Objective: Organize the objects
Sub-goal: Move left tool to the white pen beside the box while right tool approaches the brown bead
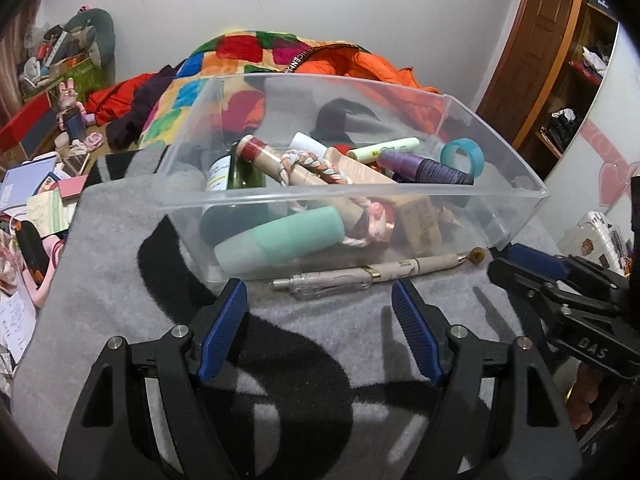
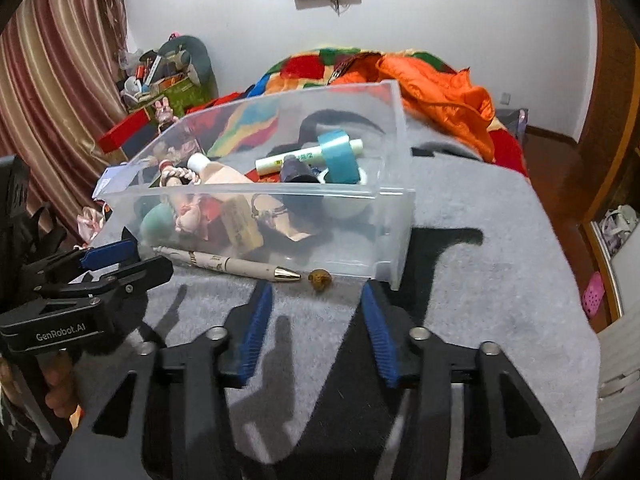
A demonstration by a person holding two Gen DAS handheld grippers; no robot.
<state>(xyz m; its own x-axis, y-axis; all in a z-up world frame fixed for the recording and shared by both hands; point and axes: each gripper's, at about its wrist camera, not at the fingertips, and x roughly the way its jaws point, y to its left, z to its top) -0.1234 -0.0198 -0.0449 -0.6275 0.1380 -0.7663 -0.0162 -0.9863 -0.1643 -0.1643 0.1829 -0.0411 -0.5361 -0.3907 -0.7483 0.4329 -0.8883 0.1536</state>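
Both my grippers hang low over the grey blanket [image 1: 100,280], w/ the clear bin [image 1: 360,184] right ahead. Left gripper [image 1: 320,300]: jaws wide apart, nothing between them. Right gripper [image 2: 316,304]: jaws also apart, a narrower gap, empty too.

Bin's already stuffed: mint tube [image 1: 280,238], green bottle [image 1: 236,176], braided rope [image 1: 312,166], purple marker [image 1: 424,166], teal tape roll [image 1: 462,156], a pale highlighter [image 1: 382,149], more underneath I can't make out. Looks like that's where the stuff is meant to end up.

Two things still outside, lying on the blanket just beside the bin's near wall: the pen [image 1: 372,276], touching or nearly touching the wall, lengthwise along it, and a small brown bead [image 2: 320,279] just off the pen's gold tip.

My guess: left is lined up for the pen, since its clear end sits just ahead between my left jaws, and they're wide enough to straddle the barrel. Right points at the bead, which is tiny, so a narrower gap suits it. Pen's round and hard against the wall, so prob. tricky; it could roll or the far jaw could bump the bin.
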